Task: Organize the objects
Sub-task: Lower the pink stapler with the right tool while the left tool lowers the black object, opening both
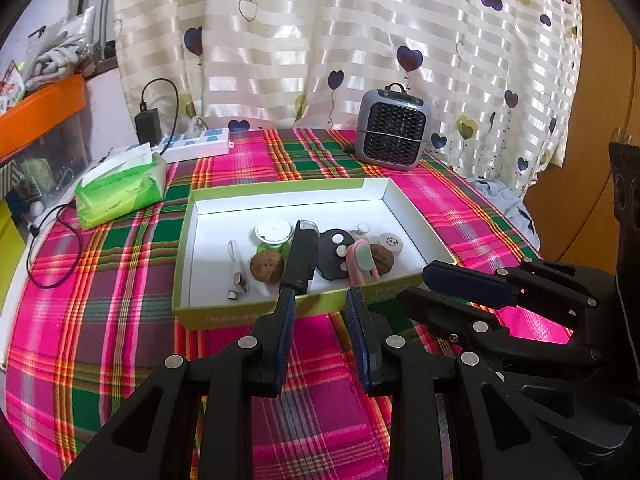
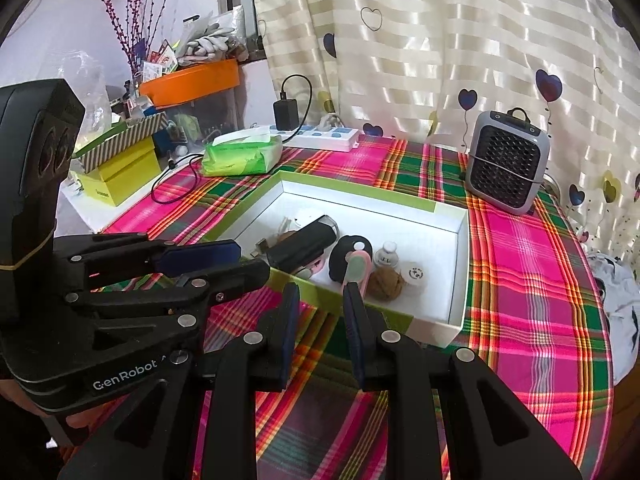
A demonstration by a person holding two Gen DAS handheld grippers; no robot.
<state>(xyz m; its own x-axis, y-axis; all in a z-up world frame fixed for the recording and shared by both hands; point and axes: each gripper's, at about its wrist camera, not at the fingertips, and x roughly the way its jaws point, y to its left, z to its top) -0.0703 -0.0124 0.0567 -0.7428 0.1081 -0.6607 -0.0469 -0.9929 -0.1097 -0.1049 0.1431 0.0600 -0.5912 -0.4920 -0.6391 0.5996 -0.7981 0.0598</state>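
Note:
A shallow white box with green outer walls [image 1: 208, 248] [image 2: 460, 280] lies on the plaid cloth. In it lie a black stapler-like tool [image 1: 300, 258] [image 2: 304, 244], two walnuts [image 1: 266, 266] [image 2: 386, 284], a pink brush [image 1: 362, 262] [image 2: 354, 266], a black pad [image 1: 332, 256], a white-lidded green jar [image 1: 274, 234], a white cable [image 1: 238, 272] and a round white cap [image 1: 390, 242] [image 2: 415, 274]. My left gripper [image 1: 320, 300] [image 2: 240, 258] is open and empty at the box's near wall. My right gripper [image 2: 320, 292] [image 1: 412, 284] is open and empty beside it.
A grey mini heater [image 1: 394, 130] [image 2: 506, 162] stands at the back right. A green tissue pack [image 1: 120, 190] [image 2: 240, 156], a white power strip [image 1: 196, 144] with a black charger [image 1: 148, 126] and a black cord [image 1: 52, 240] lie at the back left. A striped heart curtain [image 1: 340, 40] hangs behind.

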